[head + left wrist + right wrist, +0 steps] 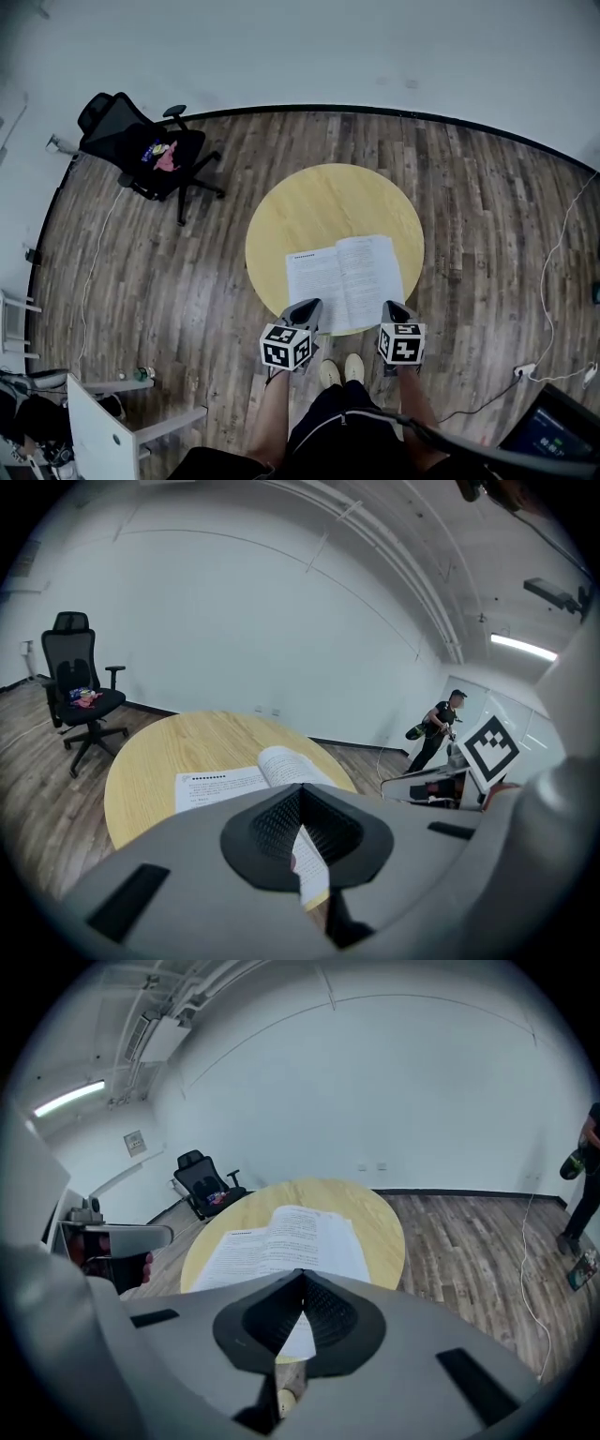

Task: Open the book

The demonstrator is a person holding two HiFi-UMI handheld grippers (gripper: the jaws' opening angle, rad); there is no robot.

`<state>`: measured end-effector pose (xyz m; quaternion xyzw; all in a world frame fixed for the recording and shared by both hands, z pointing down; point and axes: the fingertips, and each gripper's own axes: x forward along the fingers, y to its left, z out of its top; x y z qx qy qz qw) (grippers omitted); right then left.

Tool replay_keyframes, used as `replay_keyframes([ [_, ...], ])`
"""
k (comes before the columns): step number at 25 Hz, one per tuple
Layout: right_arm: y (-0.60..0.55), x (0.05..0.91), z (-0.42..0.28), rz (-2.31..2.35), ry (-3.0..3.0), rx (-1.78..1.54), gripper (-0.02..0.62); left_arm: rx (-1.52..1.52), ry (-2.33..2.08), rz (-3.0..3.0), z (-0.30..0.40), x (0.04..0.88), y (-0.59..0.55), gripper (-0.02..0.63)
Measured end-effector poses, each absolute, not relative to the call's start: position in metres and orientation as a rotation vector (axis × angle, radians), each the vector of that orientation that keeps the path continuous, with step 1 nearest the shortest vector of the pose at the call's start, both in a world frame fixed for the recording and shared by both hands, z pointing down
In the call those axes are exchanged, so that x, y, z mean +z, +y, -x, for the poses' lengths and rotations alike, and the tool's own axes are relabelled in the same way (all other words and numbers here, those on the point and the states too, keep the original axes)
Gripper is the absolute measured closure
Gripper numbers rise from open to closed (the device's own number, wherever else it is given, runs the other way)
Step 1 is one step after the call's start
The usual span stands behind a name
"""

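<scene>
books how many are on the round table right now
1. An open book lies flat on the round table, toward the table's lower edge in the head view. No other book shows in any view.

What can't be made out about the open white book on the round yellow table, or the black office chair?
Print in the open white book: too small to read anywhere.
Book's cover: against the round yellow wooden table, hidden everywhere.
Book's near edge: gripper views, behind the left gripper and right gripper.
Pink item on the black office chair: too small to identify.
</scene>
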<state>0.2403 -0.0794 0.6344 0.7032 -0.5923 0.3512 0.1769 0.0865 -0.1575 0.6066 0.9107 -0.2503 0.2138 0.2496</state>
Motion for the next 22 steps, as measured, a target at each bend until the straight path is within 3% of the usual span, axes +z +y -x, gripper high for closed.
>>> replay_keyframes([
  [22,-0.14,0.514,-0.184,-1.939,-2.018,0.648,0.592,0.353,-0.889,-2.625,-0.042,0.493,-0.19,0.607],
])
